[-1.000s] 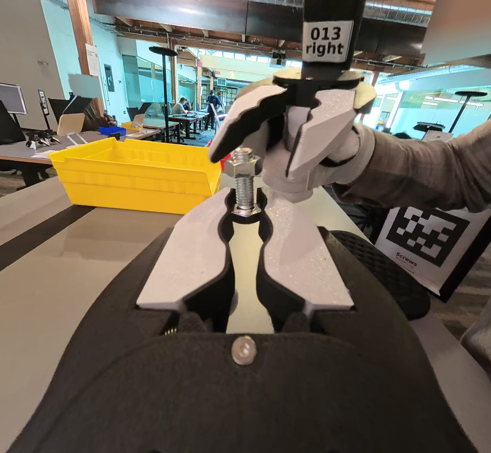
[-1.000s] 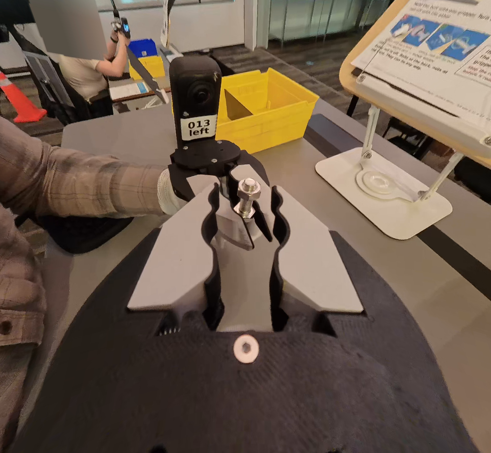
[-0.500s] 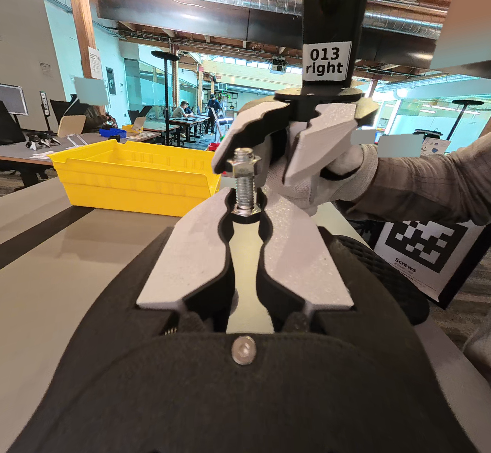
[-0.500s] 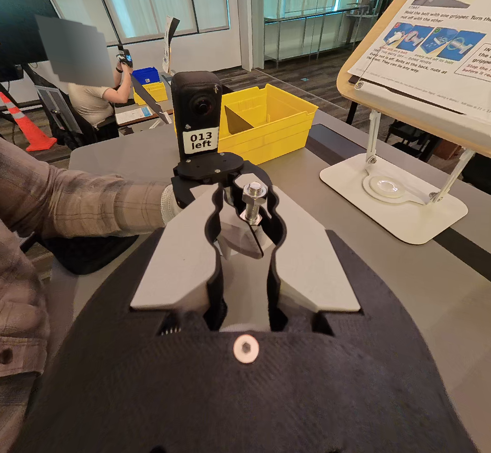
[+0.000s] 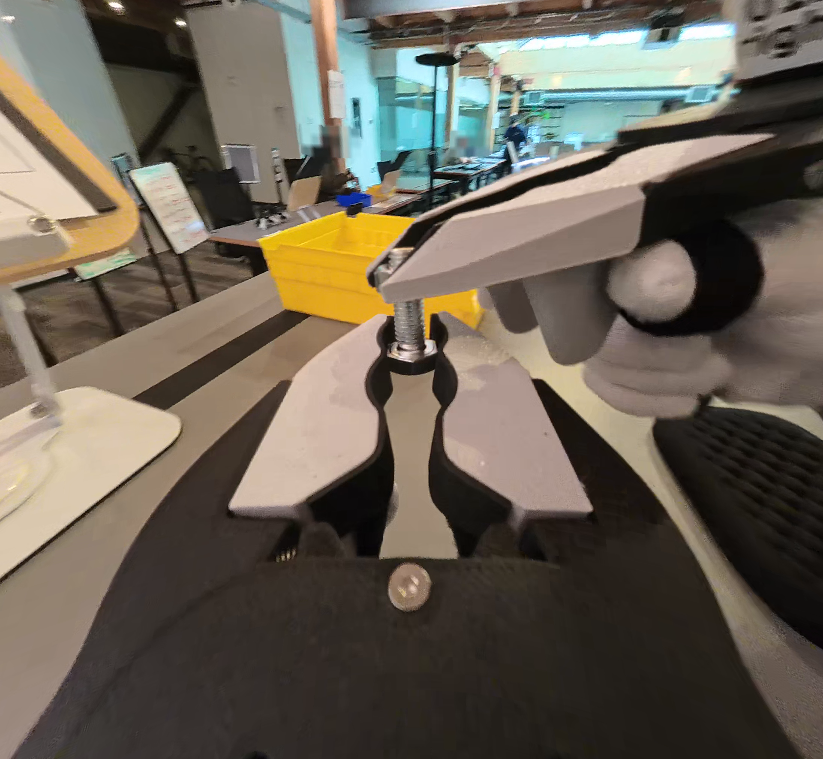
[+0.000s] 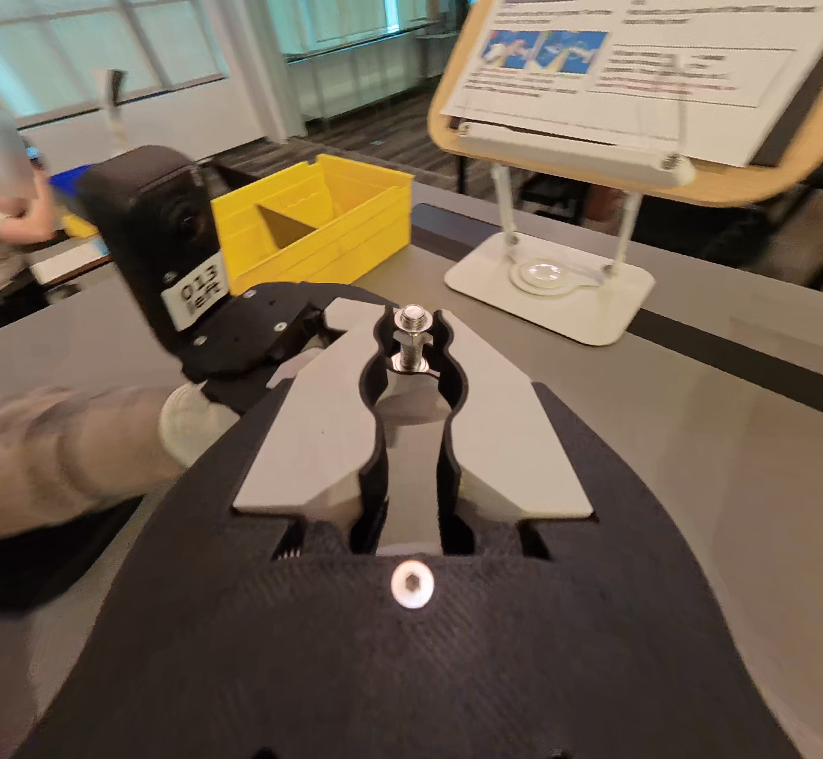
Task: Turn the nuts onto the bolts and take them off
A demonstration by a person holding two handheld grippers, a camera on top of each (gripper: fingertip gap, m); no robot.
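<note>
Above the grey counter [image 6: 668, 385] we see one bolt [image 5: 407, 323]: our left gripper [image 5: 409, 359] pinches its head, our right gripper [image 6: 412, 336] pinches its one nut [image 6: 412, 335]. One yellow bin [image 6: 320, 225] sits far behind.

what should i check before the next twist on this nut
1. Left gripper clamped on the bolt at its head: ok, fingers closed around the hex head, bolt upright.
2. Right gripper seated on the nut: ok, the nut sits between its fingertips near the bolt's top.
3. Nut engaged on the thread: ok, the bolt end shows above the nut in the right wrist view.
4. Nut square to the bolt, not cross-threaded: cannot tell, the frames are motion-blurred.
5. Room to rotate: ok, the yellow bin and the document stand stand apart from both grippers.
</note>
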